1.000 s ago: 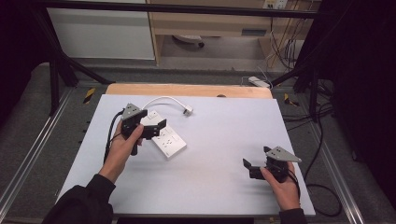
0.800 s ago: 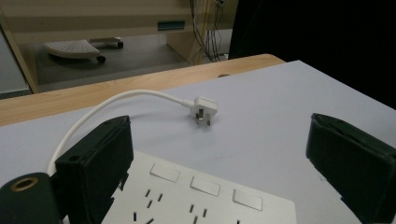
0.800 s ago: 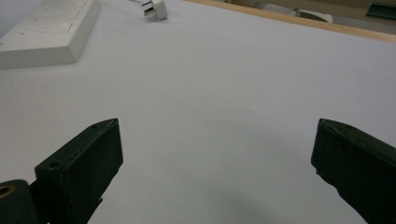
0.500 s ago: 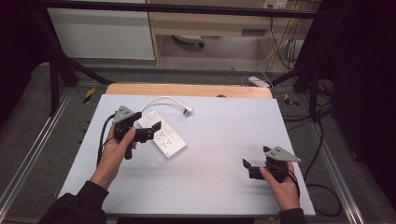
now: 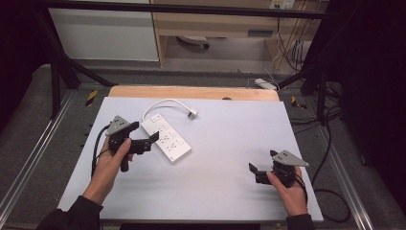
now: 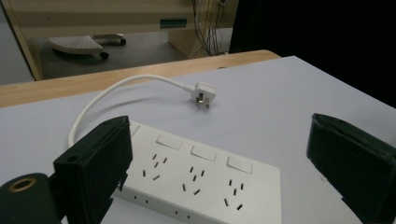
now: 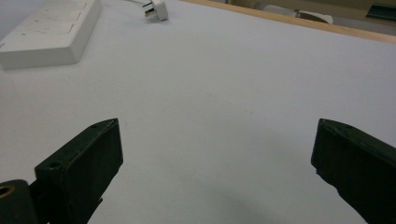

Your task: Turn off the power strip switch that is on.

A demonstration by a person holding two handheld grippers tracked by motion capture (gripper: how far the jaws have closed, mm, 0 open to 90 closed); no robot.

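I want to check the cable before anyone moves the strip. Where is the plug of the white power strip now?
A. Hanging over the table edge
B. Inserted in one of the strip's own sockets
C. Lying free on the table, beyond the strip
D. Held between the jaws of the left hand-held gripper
C: the plug lies on the table beyond the power strip, in no socket.

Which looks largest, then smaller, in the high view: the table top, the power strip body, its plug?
1. Table top, by far the largest.
2. Power strip body, a small white bar on it.
3. Plug, the smallest, at the end of the white cord.
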